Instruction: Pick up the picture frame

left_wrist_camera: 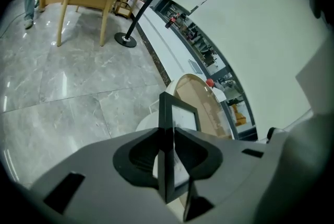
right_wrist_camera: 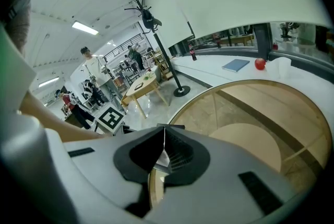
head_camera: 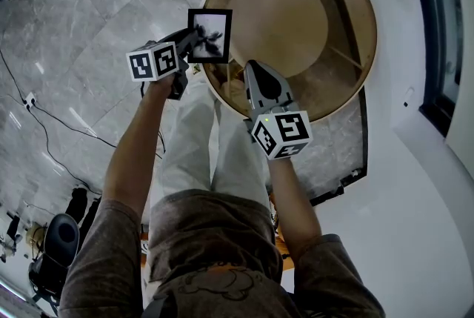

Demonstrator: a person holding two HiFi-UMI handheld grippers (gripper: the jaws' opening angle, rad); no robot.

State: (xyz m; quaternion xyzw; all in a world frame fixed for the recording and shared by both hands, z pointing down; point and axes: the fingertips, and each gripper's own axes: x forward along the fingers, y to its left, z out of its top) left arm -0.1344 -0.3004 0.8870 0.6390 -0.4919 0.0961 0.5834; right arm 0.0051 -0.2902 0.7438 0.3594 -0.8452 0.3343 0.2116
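Picture frame [head_camera: 209, 35]: clamped by its edge in your left gripper [head_camera: 191, 41], upright in the air at the left rim of the round table [head_camera: 296, 27]. Right gripper [head_camera: 249, 68]: jaws together, empty. Pickup looks done; only a steady hold remains.

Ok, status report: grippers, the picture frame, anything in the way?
Left gripper shut on picture frame, clamped by its edge. Right gripper shut, empty, over round table near its rim. Frame held beside that rim. Nothing blocking in view.
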